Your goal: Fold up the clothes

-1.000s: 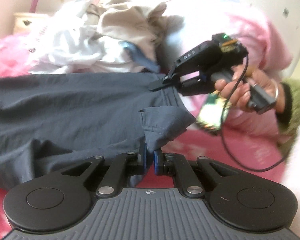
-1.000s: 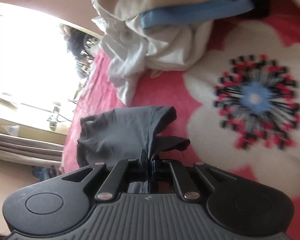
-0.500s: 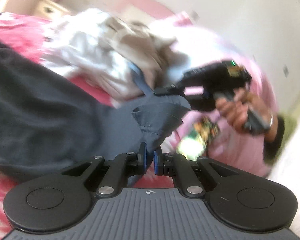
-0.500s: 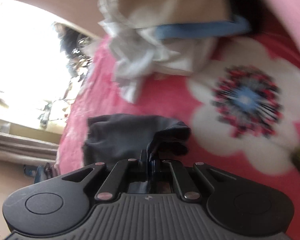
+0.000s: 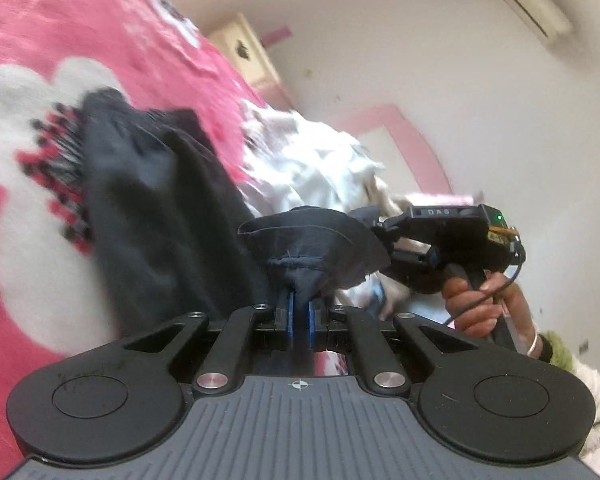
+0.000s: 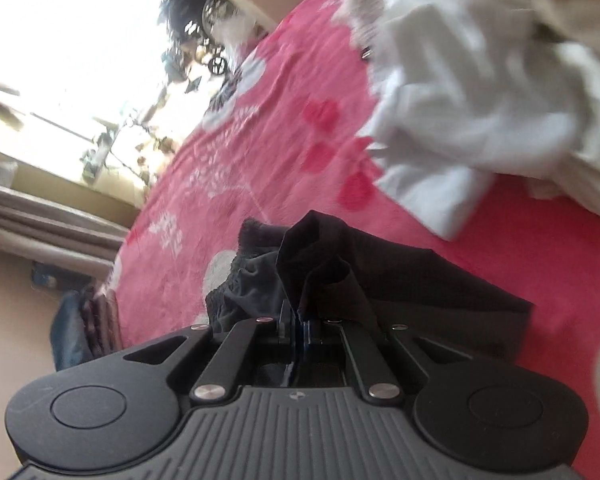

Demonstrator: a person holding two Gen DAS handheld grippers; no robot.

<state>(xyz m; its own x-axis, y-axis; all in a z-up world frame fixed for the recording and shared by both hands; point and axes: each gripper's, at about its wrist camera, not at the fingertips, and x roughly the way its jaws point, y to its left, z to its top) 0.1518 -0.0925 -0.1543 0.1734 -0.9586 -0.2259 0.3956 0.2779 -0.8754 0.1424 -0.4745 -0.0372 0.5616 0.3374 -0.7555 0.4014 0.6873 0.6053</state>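
Note:
A dark grey garment (image 5: 156, 216) lies bunched on the pink flowered bedspread (image 5: 40, 52). My left gripper (image 5: 300, 308) is shut on a hemmed corner of it, which stands up between the blue pads. In the left wrist view the right gripper (image 5: 364, 216), held by a hand (image 5: 472, 304), pinches another edge of the same cloth just beyond. In the right wrist view my right gripper (image 6: 300, 320) is shut on a dark fold of the garment (image 6: 412, 280), which trails over the bedspread (image 6: 260, 152).
A heap of white and beige clothes (image 5: 324, 172) lies behind the dark garment, also at the upper right of the right wrist view as a white pile (image 6: 480, 92). A cream nightstand (image 5: 240, 48) stands by the wall. A bright window (image 6: 60, 60) and curtain lie past the bed's edge.
Both grippers have swung over with the dark garment still held. The cloth, spread wide a second ago, is now folded into a narrower, bunched strip, and the two grippers are closer together.

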